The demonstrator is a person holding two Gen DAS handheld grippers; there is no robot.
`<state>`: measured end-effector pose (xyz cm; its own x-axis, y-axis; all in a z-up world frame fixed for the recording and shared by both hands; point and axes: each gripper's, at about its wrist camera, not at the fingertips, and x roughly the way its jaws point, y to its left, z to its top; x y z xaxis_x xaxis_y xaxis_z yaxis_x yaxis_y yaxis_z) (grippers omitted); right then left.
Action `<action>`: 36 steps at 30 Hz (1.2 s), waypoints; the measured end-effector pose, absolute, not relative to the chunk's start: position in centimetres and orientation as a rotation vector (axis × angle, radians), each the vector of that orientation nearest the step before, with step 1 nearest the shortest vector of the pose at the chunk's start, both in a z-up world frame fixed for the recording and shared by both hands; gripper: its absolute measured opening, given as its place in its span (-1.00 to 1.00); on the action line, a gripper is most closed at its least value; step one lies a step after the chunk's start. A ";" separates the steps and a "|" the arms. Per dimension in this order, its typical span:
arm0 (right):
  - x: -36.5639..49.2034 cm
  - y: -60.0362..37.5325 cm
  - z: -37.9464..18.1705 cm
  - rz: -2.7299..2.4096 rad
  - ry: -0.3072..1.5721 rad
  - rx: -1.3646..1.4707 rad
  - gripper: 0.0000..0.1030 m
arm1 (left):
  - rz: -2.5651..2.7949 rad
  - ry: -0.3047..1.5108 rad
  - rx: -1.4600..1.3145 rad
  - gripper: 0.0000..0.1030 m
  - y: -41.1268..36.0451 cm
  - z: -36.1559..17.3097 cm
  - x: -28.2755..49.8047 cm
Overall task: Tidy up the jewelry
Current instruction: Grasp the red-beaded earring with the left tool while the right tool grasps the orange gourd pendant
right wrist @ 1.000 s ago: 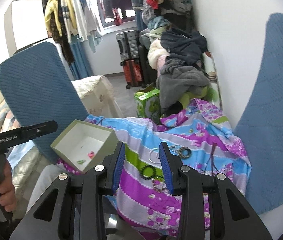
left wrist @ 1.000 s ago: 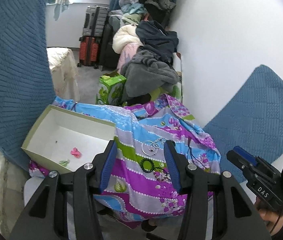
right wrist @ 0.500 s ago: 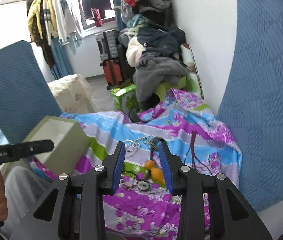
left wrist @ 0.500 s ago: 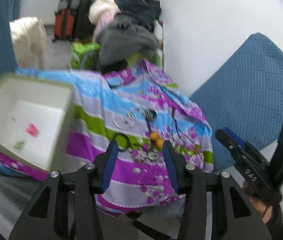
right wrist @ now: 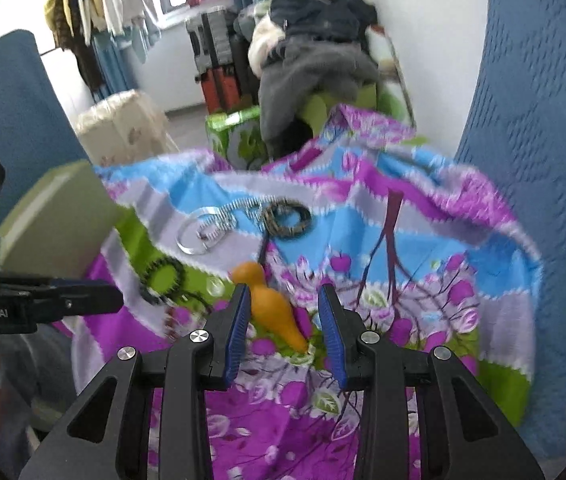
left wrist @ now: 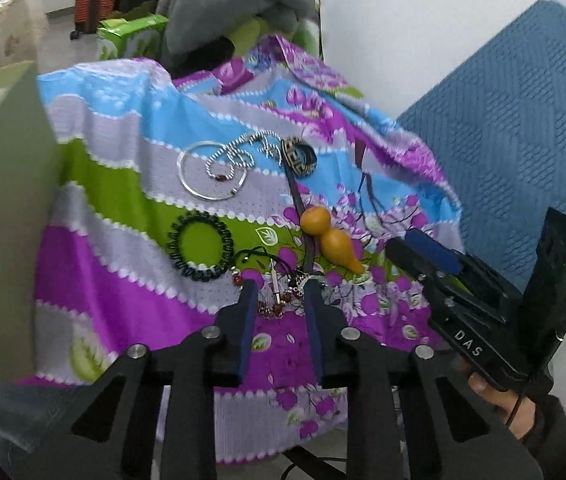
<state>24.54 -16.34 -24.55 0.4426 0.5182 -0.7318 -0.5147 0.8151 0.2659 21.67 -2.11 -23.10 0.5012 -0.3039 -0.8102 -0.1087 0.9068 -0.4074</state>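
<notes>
Jewelry lies on a flowered cloth (left wrist: 123, 216): a silver bangle (left wrist: 211, 172) with a silver chain (left wrist: 239, 152), a dark patterned bangle (left wrist: 299, 158), a black coil bracelet (left wrist: 199, 246), an orange gourd pendant (left wrist: 329, 240) on a dark cord, and a red beaded piece (left wrist: 279, 300). My left gripper (left wrist: 281, 292) is open, its tips either side of the beaded piece. My right gripper (right wrist: 285, 296) is open around the gourd pendant (right wrist: 271, 304). The green box (right wrist: 55, 228) stands at the left.
Blue cushions (left wrist: 523, 112) flank the cloth on the right and the left (right wrist: 7, 92). A white wall (left wrist: 403, 20) is behind. Piled clothes (right wrist: 315, 52), suitcases (right wrist: 215, 60) and a green carton (right wrist: 239, 132) stand beyond the cloth.
Both grippers have moved forward and down toward the jewelry. The box has slid to the left edge of the views. The gourd pendant and beaded piece have come into view.
</notes>
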 end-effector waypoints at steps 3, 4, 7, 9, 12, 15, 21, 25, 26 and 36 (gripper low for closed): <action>25.4 -16.3 -26.3 0.683 0.969 0.052 -0.36 | -0.124 1.073 -0.414 -0.58 -2.8 -24.5 22.8; 25.6 -16.2 -26.7 0.690 0.977 0.054 -0.36 | -0.124 1.084 -0.409 -0.59 -2.9 -24.9 23.0; 25.8 -15.8 -27.4 0.707 0.979 0.022 -0.36 | -0.122 1.118 -0.387 -0.66 -3.6 -26.2 24.1; 25.8 -15.6 -27.5 0.724 0.976 0.016 -0.36 | -0.113 1.137 -0.365 -0.72 -3.8 -26.8 24.5; 26.0 -15.2 -27.9 0.747 0.984 -0.001 -0.37 | -0.104 1.149 -0.339 -0.74 -4.1 -27.4 25.0; 26.2 -15.1 -28.2 0.760 0.988 0.004 -0.37 | -0.104 1.155 -0.312 -0.74 -4.3 -27.6 25.3; 26.3 -14.3 -28.8 0.776 1.009 -0.017 -0.37 | -0.097 1.165 -0.252 -0.74 -5.2 -27.7 26.0; 26.8 -14.0 -29.6 0.775 1.060 -0.009 -0.47 | -0.077 1.177 -0.207 -0.77 -5.8 -27.7 26.1; 26.8 -13.9 -29.8 0.777 1.071 -0.012 -0.51 | -0.072 1.177 -0.197 -0.84 -5.9 -27.6 26.1; 26.6 -13.7 -29.2 0.748 1.072 -0.002 -0.53 | -0.074 1.153 -0.204 -0.95 -5.5 -27.6 25.6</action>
